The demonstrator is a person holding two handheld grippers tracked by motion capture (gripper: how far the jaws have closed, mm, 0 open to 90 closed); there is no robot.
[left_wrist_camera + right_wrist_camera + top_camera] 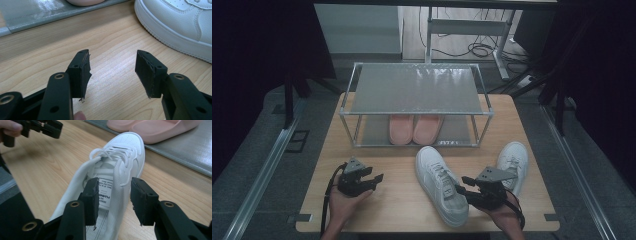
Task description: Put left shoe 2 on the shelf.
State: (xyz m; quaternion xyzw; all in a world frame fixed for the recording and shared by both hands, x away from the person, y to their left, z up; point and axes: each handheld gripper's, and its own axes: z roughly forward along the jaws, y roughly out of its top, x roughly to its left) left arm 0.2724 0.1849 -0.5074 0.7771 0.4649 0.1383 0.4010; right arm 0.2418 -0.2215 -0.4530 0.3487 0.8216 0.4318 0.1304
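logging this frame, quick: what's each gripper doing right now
Left gripper: open, holding nothing, over bare table.
Right gripper: open, at the white sneaker's collar, not clamped on it.

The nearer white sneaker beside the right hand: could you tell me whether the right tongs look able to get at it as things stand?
Probably yes. The right tongs are open and aimed along the nearer white sneaker, straddling its collar edge, with nothing between them.

A rack stands at the back of the surface, slippers on its lower shelf (side by side). Before it lie two sneakers, one further right.
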